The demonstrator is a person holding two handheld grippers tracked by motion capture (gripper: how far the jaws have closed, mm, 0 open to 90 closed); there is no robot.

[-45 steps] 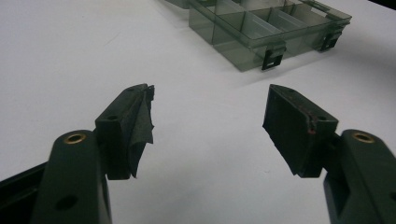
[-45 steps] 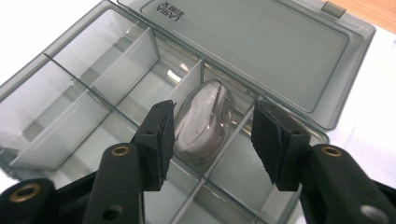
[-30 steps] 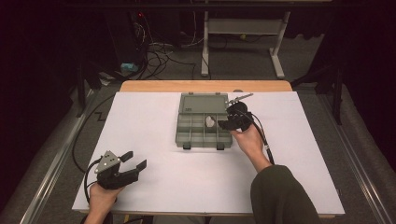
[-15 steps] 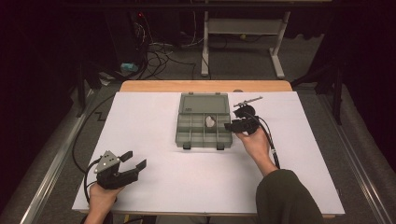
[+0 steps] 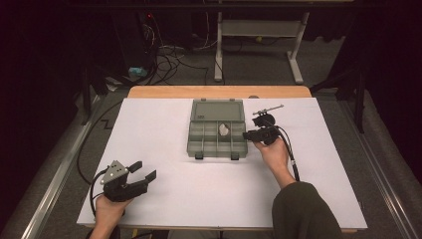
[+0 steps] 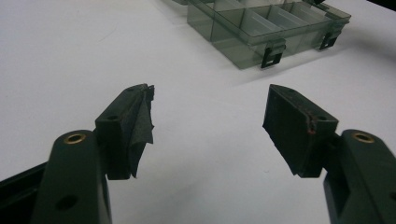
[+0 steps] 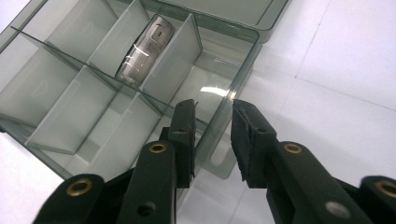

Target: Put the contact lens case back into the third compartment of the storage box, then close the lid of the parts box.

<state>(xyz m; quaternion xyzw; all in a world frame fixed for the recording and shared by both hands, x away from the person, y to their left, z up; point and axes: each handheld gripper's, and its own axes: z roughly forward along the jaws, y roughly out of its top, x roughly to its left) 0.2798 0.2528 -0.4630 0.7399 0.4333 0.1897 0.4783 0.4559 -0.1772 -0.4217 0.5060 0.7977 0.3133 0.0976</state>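
Observation:
A smoky clear compartment box (image 5: 204,144) lies at the table's middle back, its lid (image 5: 217,109) folded open behind it. A small silver-white part (image 5: 223,129) lies in one rear compartment, also seen as a ribbed silver part (image 7: 144,46) in the right gripper view. My right gripper (image 5: 246,135) is at the box's right side, open by a narrow gap. In its own view, the right gripper (image 7: 212,109) has the box's side wall (image 7: 243,60) showing between its jaws. My left gripper (image 5: 144,169) rests near the front left, open and holding nothing; from the left gripper (image 6: 208,100) the box (image 6: 243,42) lies far ahead.
A thin metal tool (image 5: 268,109) lies on the white table cover (image 5: 164,199) just right of the lid, behind my right hand. The box's two front latches (image 6: 272,55) hang open. Beyond the table's wooden far edge (image 5: 219,92) are cables and a desk frame on the floor.
My right gripper has drawn back from above the box to its right edge, a little nearer to the person. The silver part stays in its compartment. The left gripper has not moved.

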